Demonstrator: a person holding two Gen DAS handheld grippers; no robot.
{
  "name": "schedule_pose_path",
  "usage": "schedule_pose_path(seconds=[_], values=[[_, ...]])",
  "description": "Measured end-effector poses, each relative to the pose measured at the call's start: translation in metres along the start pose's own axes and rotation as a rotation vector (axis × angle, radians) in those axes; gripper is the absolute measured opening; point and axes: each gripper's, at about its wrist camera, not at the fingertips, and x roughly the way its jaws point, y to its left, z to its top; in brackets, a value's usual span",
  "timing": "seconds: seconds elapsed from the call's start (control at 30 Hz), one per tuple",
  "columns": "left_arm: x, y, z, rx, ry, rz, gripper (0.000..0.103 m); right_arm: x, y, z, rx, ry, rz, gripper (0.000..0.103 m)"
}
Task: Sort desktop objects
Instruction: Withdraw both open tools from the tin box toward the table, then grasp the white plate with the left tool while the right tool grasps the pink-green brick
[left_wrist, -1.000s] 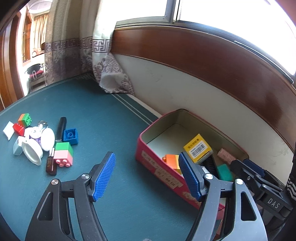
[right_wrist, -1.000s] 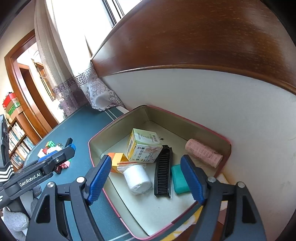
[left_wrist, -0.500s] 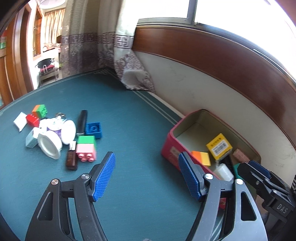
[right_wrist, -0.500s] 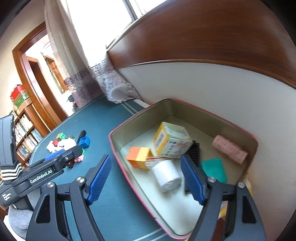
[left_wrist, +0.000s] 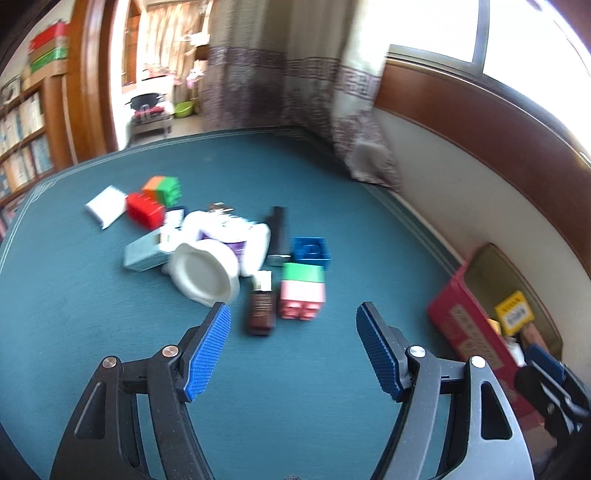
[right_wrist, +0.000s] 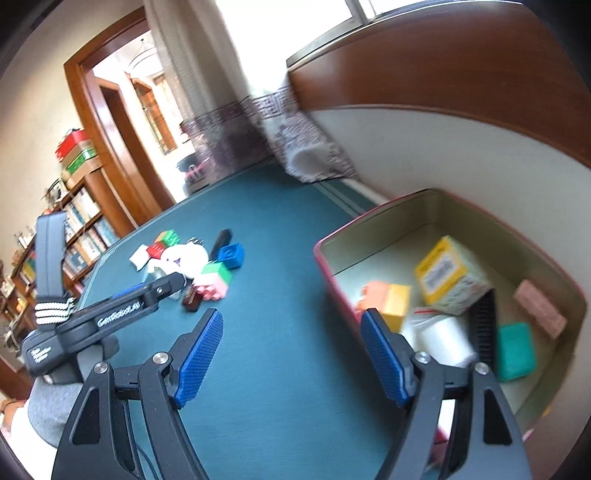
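Left wrist view, left gripper (left_wrist: 293, 345) spread empty over green-and-pink block (left_wrist: 303, 291), right gripper (right_wrist: 291, 356) spread empty beside pink tin (right_wrist: 373, 218).

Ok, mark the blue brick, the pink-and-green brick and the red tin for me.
blue brick (left_wrist: 310, 252), left wrist view, on its top face.
pink-and-green brick (left_wrist: 303, 291), left wrist view, where pink meets green.
red tin (left_wrist: 469, 325), left wrist view, on its outer red wall.

Left tool (left_wrist: 293, 354) – jaws apart, empty; right tool (right_wrist: 291, 356) – same.
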Motion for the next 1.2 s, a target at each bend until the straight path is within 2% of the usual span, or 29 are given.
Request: schedule_pose_path(seconds=[0.2,0.33,0.43,0.5,0.67,0.87,0.93,1.03,1.2], values=[[0.015,0.038,0.003,-0.093,0.019,0.060,0.074,0.017,0.027,-0.011,-0.068,0.049,0.061,0.080],[0.025,0.052,0.009,-0.105,0.021,0.077,0.074,0.027,0.035,-0.013,-0.092,0.068,0.079,0.080],[0.035,0.053,0.013,-0.087,0.026,0.074,0.077,0.033,0.035,-0.013,-0.091,0.082,0.085,0.080],[0.039,0.054,0.015,-0.073,0.014,0.071,0.084,0.037,0.036,-0.013,-0.091,0.089,0.086,0.080],[0.055,0.057,0.019,-0.044,0.000,0.074,0.084,0.046,0.039,-0.012,-0.102,0.106,0.086,0.080],[0.074,0.071,0.018,-0.082,0.031,0.036,0.084,0.060,0.046,-0.008,-0.118,0.124,0.084,0.080],[0.080,0.077,0.015,-0.115,0.054,0.002,0.081,0.066,0.049,-0.008,-0.124,0.133,0.084,0.080],[0.080,0.082,0.014,-0.125,0.041,-0.025,0.068,0.075,0.054,-0.006,-0.138,0.147,0.085,0.080],[0.077,0.085,0.013,-0.132,0.019,-0.051,0.067,0.092,0.062,0.002,-0.140,0.166,0.086,0.080]])
